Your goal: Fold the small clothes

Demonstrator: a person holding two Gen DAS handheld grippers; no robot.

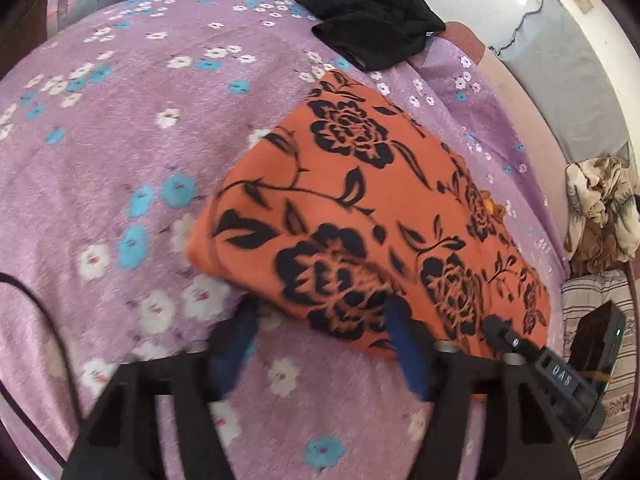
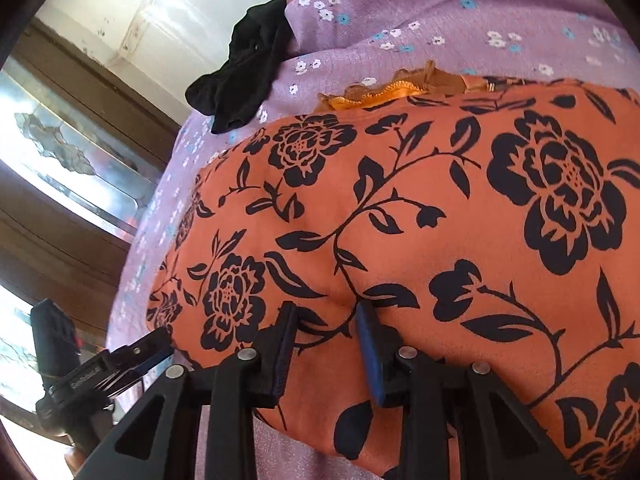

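Now we tilt both down at the orange floral garment: left hand-held gripper gaping and empty, right hand-held gripper narrowly parted, fabric bunched between.

Left wrist view. Bed cover: lilac, with white and blue flowers. Orange cloth: black rose print, folded flat, running along the cover's right edge. Black garment: crumpled, at the far edge beyond the orange cloth, apart from it. Left gripper: jaws wide apart, blue pads; one finger over the orange cloth's near edge, other finger over bare cover.
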